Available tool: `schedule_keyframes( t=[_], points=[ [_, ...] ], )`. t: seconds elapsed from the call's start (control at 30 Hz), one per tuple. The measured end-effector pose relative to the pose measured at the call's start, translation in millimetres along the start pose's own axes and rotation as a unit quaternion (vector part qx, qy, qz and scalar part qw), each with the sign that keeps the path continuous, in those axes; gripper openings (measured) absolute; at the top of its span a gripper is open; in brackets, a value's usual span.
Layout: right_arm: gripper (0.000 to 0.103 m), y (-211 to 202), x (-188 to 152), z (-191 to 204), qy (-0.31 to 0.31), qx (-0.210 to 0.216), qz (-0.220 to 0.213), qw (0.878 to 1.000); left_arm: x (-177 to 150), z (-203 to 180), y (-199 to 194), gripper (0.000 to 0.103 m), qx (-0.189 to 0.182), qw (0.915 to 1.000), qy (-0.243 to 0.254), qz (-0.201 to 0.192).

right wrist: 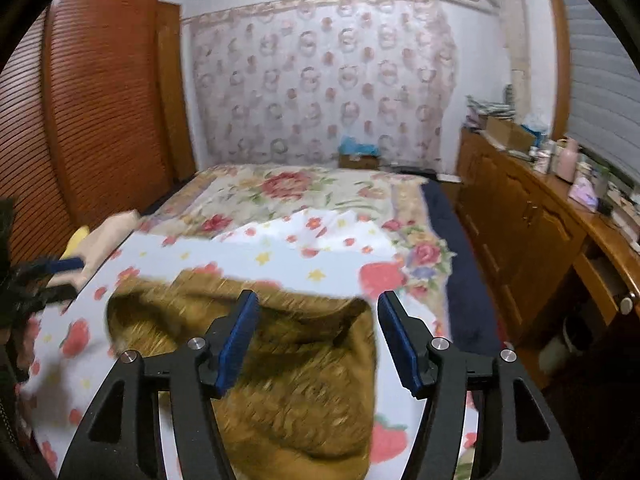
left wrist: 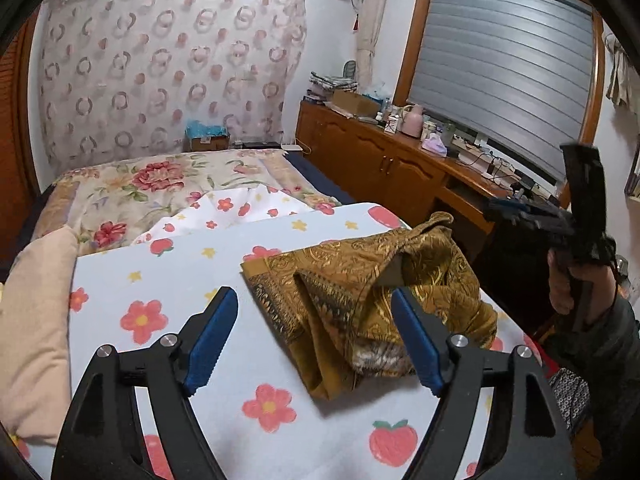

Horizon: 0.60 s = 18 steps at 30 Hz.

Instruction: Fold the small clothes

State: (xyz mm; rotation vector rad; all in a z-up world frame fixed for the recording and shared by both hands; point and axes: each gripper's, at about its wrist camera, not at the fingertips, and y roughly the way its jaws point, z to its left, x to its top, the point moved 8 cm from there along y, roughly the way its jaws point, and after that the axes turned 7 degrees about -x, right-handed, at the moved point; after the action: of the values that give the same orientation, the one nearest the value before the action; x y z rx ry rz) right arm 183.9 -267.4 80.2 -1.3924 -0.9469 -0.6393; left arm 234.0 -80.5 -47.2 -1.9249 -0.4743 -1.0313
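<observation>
garment lies crumpled below both grippers' wide-open, empty jaws, untouched.

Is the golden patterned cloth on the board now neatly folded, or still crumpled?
Crumpled: the golden cloth lies bunched, with loose humps and a raised corner, on the flowered board. No neat flat fold shows.

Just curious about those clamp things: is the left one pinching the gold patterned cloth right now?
No, the left gripper stands open above the gold patterned cloth, whose crumpled heap lies loose on the flower-print sheet.
</observation>
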Motion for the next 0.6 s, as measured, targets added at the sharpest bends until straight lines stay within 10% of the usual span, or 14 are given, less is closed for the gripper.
schedule_keyframes(
  t=[0.6],
  points=[
    [0.05, -5, -151, 62, -0.076, 0.068, 0.118, 0.988, -47, -17, -14, 0.08, -0.007, 0.9996, 0.008, 0.026]
  ],
)
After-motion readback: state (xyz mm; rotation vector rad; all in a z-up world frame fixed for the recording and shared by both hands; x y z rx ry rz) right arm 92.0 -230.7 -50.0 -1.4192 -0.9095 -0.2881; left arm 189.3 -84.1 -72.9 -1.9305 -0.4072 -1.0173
